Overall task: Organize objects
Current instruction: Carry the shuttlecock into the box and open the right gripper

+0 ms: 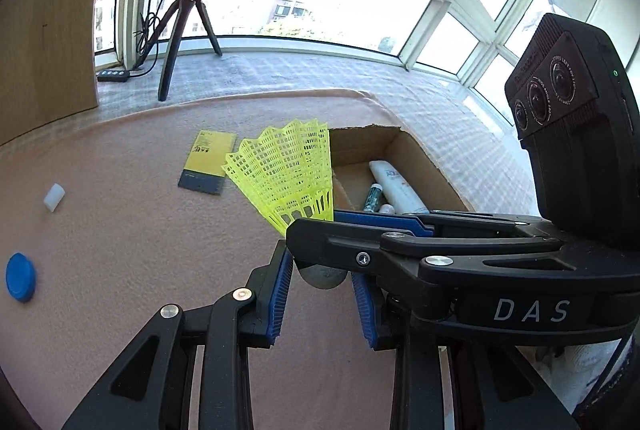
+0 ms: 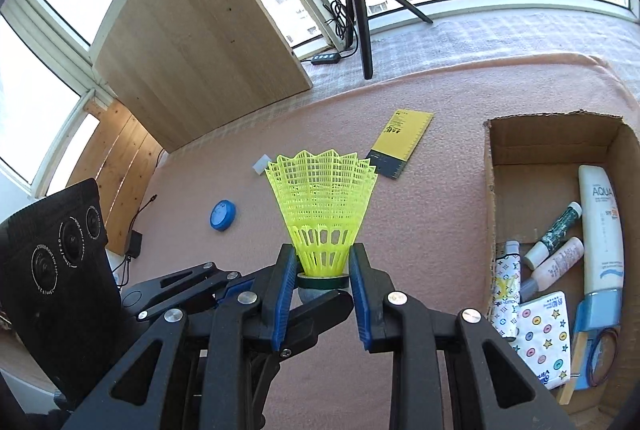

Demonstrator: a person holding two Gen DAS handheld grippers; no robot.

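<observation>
Pink tabletop (image 2: 420,189), and the right gripper (image 2: 323,280) pinches the shuttlecock (image 2: 324,197) skirt-up, cardboard box (image 2: 496,149) at two o'clock, left gripper (image 1: 322,280) spread beside it.

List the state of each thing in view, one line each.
Shuttlecock: held at its base, skirt pointing away from the camera.
Right gripper: shut on shuttlecock.
Left gripper: around the cork; contact unclear.
Cardboard box: open, partly filled.
Blue lid: loose on mat.

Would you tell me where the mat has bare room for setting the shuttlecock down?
Bare mat lies between the yellow card and the cardboard box, and nearer the grippers. The box's near end is crowded with tubes and packets.
</observation>
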